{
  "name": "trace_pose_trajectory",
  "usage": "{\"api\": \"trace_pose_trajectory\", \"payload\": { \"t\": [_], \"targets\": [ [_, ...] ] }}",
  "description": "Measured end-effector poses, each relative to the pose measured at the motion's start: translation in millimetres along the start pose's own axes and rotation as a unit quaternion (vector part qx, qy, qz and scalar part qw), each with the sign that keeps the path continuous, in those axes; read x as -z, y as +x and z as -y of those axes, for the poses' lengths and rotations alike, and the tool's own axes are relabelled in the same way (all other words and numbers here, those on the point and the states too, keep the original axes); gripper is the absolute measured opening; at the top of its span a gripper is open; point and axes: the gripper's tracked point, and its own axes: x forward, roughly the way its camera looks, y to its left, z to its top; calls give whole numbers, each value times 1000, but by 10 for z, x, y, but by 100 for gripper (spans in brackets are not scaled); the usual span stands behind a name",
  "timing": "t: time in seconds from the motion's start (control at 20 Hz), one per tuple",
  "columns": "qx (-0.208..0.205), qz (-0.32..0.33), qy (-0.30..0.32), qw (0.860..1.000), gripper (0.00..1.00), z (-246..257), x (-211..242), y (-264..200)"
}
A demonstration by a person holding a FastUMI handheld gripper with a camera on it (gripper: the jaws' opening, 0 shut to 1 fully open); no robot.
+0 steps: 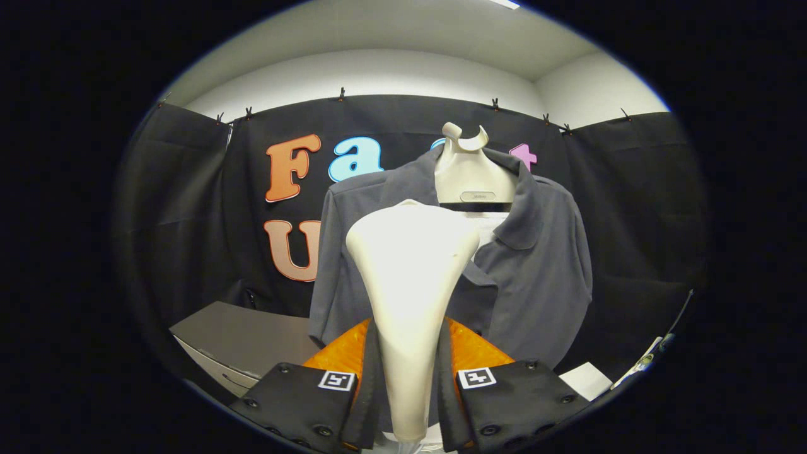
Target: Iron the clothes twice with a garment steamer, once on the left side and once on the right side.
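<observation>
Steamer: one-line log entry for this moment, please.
gripper: shut on steamer handle | steamer: upright, head raised before shirt | shirt: grey, on hanger form | contact: cannot tell

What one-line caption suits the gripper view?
Claw shut on the steamer, its head raised before the grey shirt on a hanger.

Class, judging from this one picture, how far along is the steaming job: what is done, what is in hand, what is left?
Done: the steamer head is picked up, its handle clamped between the tool's fingers. In hand: it is held upright just ahead of the grey shirt on the hanger. Left: nothing shows either side steamed yet, so both the left and right passes appear to remain.
</observation>
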Motion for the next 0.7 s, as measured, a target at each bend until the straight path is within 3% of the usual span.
{"api": "trace_pose_trajectory", "payload": {
  "t": [0.7],
  "targets": [
    [-49, -39, 2, 998, 46, 150, 832, 472]
  ]
}}
